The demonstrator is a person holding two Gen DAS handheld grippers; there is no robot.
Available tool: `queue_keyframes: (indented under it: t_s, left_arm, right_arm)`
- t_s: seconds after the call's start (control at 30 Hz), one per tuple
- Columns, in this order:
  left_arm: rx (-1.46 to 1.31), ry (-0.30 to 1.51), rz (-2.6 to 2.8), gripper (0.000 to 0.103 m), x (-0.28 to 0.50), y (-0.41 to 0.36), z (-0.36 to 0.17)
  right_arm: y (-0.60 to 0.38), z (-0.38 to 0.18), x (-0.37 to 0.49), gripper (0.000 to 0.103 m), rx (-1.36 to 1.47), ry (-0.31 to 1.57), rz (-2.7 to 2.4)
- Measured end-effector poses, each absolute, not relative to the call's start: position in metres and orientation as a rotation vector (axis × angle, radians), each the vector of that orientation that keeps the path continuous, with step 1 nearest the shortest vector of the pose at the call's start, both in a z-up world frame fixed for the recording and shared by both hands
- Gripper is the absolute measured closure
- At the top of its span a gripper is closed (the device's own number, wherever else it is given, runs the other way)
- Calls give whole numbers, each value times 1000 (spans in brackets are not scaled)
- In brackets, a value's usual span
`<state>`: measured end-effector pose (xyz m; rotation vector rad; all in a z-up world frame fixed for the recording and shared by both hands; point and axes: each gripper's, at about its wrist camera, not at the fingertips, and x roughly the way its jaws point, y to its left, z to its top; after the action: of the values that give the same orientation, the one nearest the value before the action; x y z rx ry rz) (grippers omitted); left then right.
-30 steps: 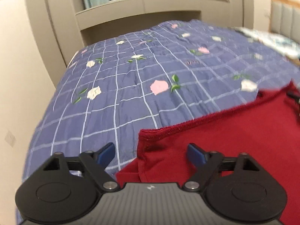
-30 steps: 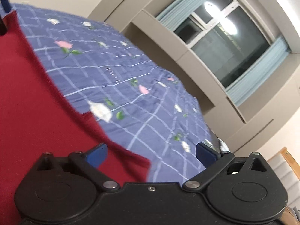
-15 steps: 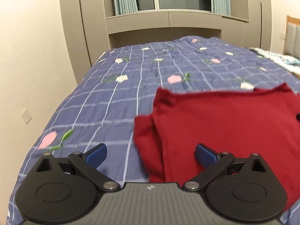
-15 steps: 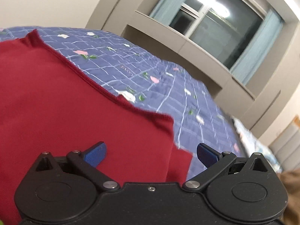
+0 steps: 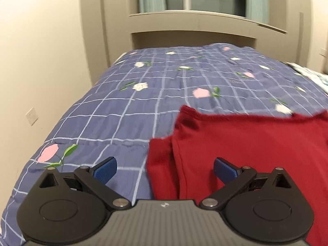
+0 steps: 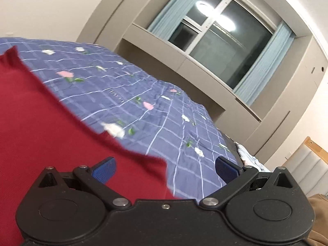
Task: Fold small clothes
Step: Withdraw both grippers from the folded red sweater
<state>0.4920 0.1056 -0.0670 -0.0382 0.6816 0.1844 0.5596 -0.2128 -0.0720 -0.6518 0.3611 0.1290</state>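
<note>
A: Start at the tongs. How do they stand?

B: The left tongs [image 5: 165,169] are spread wide with nothing gripped; their jaws have just been opening. One blue pad [image 5: 105,169] hangs over the quilt, the other over the left edge of the red garment [image 5: 246,149]. The right tongs [image 6: 165,170] are also released, one pad over red cloth, the other over the quilt beyond the garment's corner.

A: What carries the garment?

B: A bed with a blue-violet quilt [image 5: 143,106], crossed by pale grid lines and scattered with pink and white flowers with green leaves. Its surface looks stitched and slightly puckered. Past the bed stands a beige built-in unit [image 5: 192,30] with a ledge, and above it a window [image 6: 223,41] between pale blue curtains, a lamp reflected in the dark glass. Cream walls, a wall plate low on the left, a padded headboard at far right.

A: And how does the garment lie?

B: Flat on the near part of the quilt, its long side running left to right across the left view. It is soft, knit-looking, deep red, layered, with a second layer showing along its left edge. Its far edge is blurred.
</note>
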Motion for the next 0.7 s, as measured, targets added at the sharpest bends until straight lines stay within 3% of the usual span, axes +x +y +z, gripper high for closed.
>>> queue_keyframes:
  t_s: [0.17,0.4,0.63,0.7]
  left_arm:
    - [-95,759,253,0,523,113,-85]
    - [-107,722,256,0,520,113,-95]
    - [-140,748,229,1,499,118,-74]
    - [-187,729,194,1,480,123,-65]
  right_arm:
    - [-216,-104,605,1,-685,458,11]
    - [-213,-118,596,1,-713,360,-15]
    - [-225,-90,586,1,-640,449,20]
    - [-224,-76,560,1,-650,377,-31]
